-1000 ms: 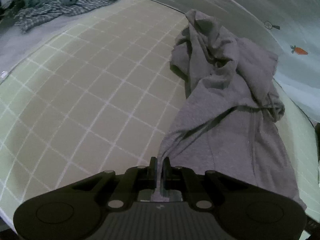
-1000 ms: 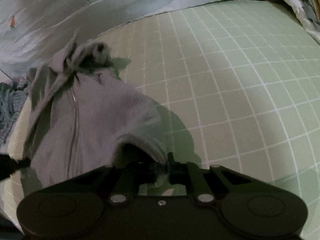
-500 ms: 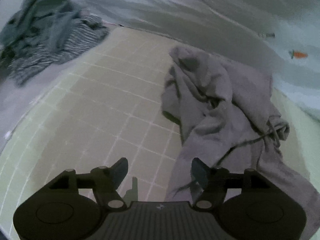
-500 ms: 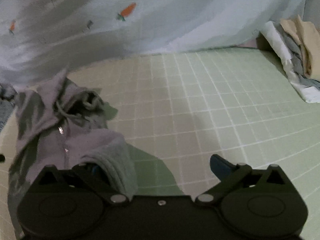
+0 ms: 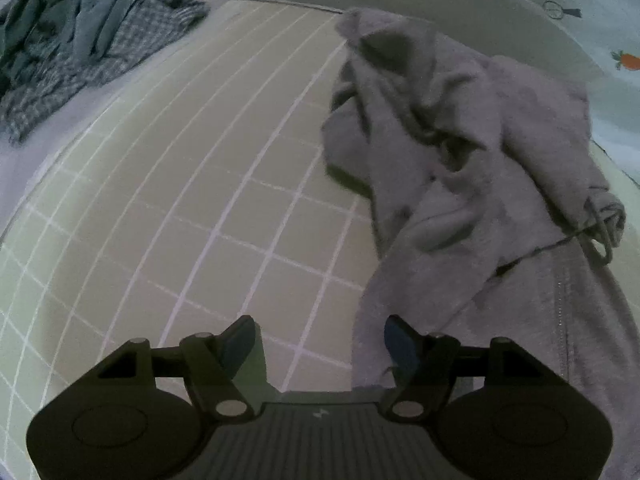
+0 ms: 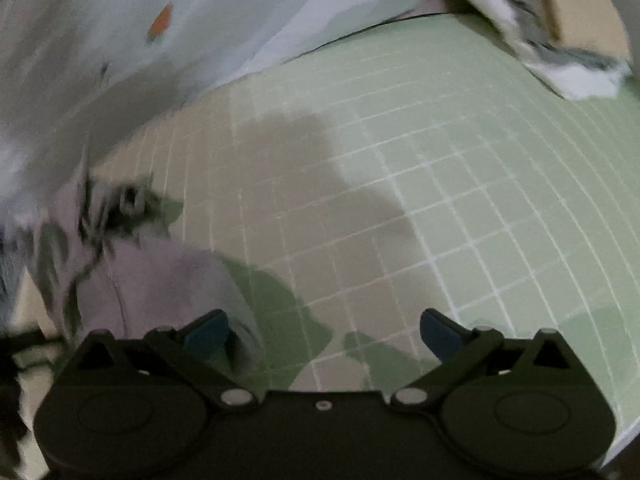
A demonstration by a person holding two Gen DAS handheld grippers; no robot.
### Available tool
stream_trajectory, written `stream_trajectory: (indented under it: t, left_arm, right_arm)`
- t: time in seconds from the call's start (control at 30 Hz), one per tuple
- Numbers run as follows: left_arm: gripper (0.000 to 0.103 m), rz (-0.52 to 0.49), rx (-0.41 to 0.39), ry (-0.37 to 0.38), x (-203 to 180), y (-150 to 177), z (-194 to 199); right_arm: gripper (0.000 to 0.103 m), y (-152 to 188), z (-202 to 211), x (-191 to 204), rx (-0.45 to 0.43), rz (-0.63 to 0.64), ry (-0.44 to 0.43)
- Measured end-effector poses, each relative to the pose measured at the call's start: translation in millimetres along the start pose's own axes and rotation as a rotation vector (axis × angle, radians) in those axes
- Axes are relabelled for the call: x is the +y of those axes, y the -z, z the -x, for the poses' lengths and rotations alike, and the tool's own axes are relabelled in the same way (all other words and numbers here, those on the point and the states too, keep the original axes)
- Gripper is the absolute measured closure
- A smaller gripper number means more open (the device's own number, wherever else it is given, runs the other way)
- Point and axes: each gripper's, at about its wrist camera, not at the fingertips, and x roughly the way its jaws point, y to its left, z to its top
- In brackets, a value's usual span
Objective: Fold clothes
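Note:
A crumpled grey zip hoodie (image 5: 472, 168) lies on the green grid mat (image 5: 208, 184), at the right of the left wrist view. My left gripper (image 5: 320, 342) is open and empty, its right finger at the hoodie's near hem. In the blurred right wrist view the hoodie (image 6: 160, 276) lies at the lower left. My right gripper (image 6: 322, 330) is open and empty, its left finger beside the hoodie's edge, over the mat (image 6: 460, 184).
A heap of checked and teal clothes (image 5: 80, 40) lies at the far left. A pale sheet with carrot prints (image 5: 580, 20) borders the mat at the back. White and tan garments (image 6: 560, 32) are piled at the far right.
Both grippers were shut on the hoodie's hem a second ago. Both have opened and let it go, and it now lies on the mat. The right gripper is swinging right.

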Motion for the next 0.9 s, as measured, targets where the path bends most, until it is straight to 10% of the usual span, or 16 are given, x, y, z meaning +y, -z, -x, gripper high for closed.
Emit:
stream_trajectory:
  t: [0.2, 0.6, 0.9]
  left_arm:
    - [0.025, -0.009, -0.005, -0.016, 1, 1, 1]
    - [0.023, 0.083, -0.026, -0.061, 17, -30, -9]
    - [0.017, 0.08, 0.028, -0.129, 1, -49, -35]
  right_arm:
    - [0.0, -22, -2, 19, -0.086, 0.105, 0.089]
    - [0.0, -66, -78, 125, -0.042, 0.23, -0.187]
    - [0.023, -93, -130, 182, 0.088, 0.113, -0.464]
